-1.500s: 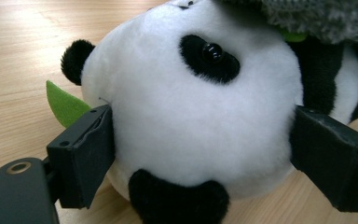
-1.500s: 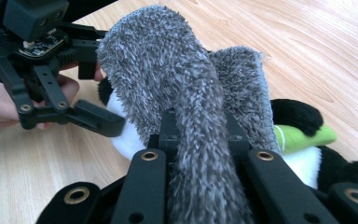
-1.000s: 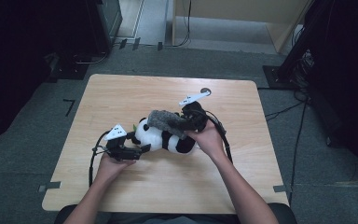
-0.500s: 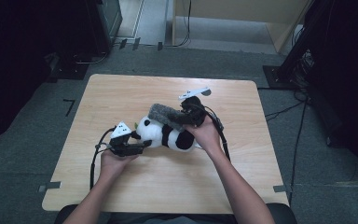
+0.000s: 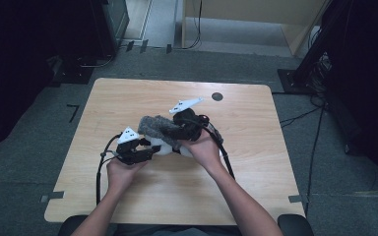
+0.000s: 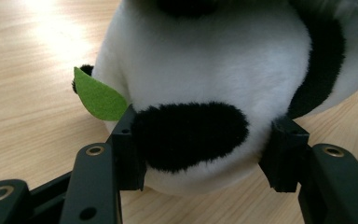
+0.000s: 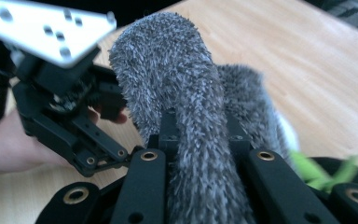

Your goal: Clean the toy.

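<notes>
**Two grippers on a plush panda**

In the high view, the plush panda (image 5: 170, 142) is lying at the middle of the wooden counter (image 5: 256, 172), with the left gripper (image 5: 145, 150) at its lower left and the right gripper (image 5: 174, 132) above it, gripping the grey furry piece (image 5: 152, 125).

In the left gripper view, the jaws, having just been closing, are pressing the panda's white-and-black body (image 6: 205, 93); a green felt leaf (image 6: 98, 98) is sticking out at the left.

In the right gripper view, the jaws are clamping narrowly on the grey furry piece (image 7: 191, 116), possibly a scarf.
</notes>
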Demonstrator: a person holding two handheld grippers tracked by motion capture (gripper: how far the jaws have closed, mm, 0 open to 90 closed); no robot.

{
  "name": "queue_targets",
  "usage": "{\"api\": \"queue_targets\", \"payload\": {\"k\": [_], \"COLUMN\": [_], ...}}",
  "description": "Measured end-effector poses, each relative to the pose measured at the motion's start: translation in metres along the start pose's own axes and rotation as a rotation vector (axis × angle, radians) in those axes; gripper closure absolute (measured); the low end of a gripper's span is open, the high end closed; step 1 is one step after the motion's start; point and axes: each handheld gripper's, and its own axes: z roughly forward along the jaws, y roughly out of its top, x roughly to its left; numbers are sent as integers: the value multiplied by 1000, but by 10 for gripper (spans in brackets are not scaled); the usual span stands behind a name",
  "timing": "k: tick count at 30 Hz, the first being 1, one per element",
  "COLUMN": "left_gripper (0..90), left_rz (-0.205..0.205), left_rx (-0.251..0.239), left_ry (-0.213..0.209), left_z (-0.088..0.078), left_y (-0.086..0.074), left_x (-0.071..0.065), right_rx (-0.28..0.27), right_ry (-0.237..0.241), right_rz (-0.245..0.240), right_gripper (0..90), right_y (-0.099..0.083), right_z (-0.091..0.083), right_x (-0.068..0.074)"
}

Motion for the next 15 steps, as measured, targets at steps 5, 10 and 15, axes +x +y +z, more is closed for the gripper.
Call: {"api": "queue_targets", "payload": {"k": [5, 10, 15], "left_gripper": [435, 445, 453], "left_rz": [-30, -32, -35], "left_rx": [13, 15, 23], "left_ry": [-6, -9, -13], "left_z": [0, 0, 0], "left_y": [-1, 0, -1], "left_x": [3, 2, 4], "right_rx": [20, 12, 32], "right_ry": [-18, -15, -46], "right_rz": [-23, -23, -49], "right_gripper": [768, 769, 773], "right_y": [-12, -19, -26], "right_z": [16, 14, 6], "right_x": [2, -5, -6]}}
